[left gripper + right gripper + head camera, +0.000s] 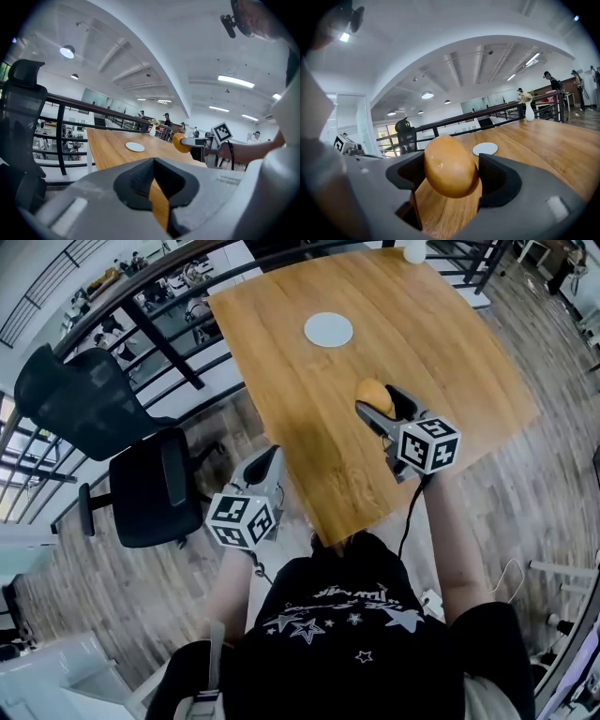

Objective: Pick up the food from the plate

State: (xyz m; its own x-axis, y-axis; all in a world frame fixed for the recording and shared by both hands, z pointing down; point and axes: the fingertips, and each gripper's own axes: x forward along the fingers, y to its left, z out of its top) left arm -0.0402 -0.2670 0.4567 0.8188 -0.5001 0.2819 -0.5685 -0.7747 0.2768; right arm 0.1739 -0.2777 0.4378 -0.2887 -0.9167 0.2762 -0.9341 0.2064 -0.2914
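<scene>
Left gripper (268, 463), jaws closed on nothing, hangs off the near-left edge of the wooden tabletop (450, 362); right gripper (380, 401) clamps the orange-brown oval bun (372, 390) between its pads, over mid-tabletop; round white plate (328, 329) well apart, toward the far edge.

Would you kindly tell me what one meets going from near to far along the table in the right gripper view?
bun, held in the right gripper → plate → vase
</scene>
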